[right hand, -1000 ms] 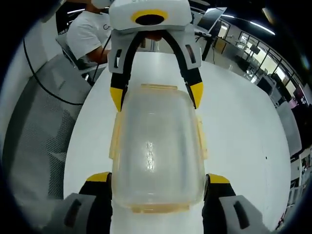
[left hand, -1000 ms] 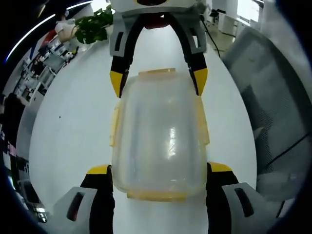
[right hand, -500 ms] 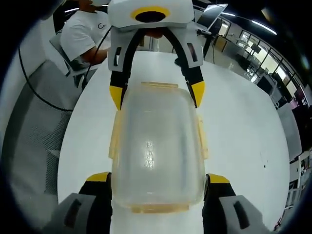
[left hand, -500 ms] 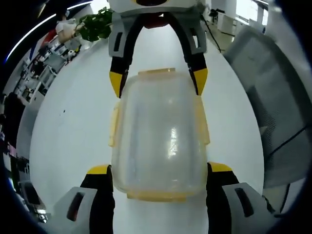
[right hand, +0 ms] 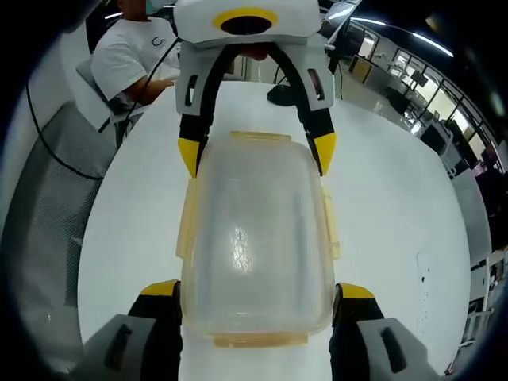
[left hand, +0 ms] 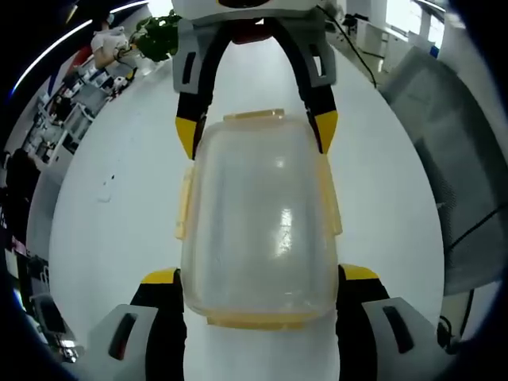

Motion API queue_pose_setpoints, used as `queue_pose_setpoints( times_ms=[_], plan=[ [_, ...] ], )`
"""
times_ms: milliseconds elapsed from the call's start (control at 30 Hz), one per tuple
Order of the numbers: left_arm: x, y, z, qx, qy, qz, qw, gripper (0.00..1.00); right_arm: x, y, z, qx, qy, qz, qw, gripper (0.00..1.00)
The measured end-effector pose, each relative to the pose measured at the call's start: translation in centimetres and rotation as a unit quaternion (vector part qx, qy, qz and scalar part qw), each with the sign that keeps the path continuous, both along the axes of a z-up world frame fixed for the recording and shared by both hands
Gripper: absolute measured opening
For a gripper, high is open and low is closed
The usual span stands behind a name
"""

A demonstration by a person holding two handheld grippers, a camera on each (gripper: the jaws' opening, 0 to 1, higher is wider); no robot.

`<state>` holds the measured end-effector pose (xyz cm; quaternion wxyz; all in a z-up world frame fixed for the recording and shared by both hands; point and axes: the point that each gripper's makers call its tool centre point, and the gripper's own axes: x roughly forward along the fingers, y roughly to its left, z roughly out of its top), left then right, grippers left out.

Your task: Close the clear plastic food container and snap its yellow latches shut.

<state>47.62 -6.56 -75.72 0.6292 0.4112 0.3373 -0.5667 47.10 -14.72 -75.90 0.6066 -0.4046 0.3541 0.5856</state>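
Each hand-held gripper (left hand: 258,278) (right hand: 255,292) clamps the clear container (left hand: 258,214), hiding its ends.

clear container (right hand: 255,246) between right gripper (right hand: 255,302) jaws, left gripper (right hand: 255,163) opposite

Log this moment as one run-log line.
container: lid on, between both grippers | left gripper: straddles near end | right gripper: straddles opposite end | table

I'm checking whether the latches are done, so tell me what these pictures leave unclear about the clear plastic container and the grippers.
- Left gripper view: clear plastic food container hides the white table beneath; lift or contact unclear.
- Yellow latches: snapped or loose, too blurred to tell.
- Right gripper view: right gripper fingertips flank the container; touching unclear.
- Left gripper: same.
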Motion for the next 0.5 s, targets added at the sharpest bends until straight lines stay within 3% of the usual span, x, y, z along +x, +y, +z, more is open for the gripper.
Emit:
queue_pose_setpoints(
  times_ms=[400, 500],
  plan=[
    [-0.01, -0.13, -0.06, -0.001, -0.005, -0.001, 1.0000, 0.77, -0.11, -0.09, -0.05, -0.003, 0.002, -0.003, 1.0000, 0.77],
    [-0.06, 0.33, -0.56, 0.023, -0.029, -0.027, 0.9989, 0.80, -0.16, -0.26, -0.24, -0.014, -0.012, 0.006, 0.9998, 0.79]
  ],
)
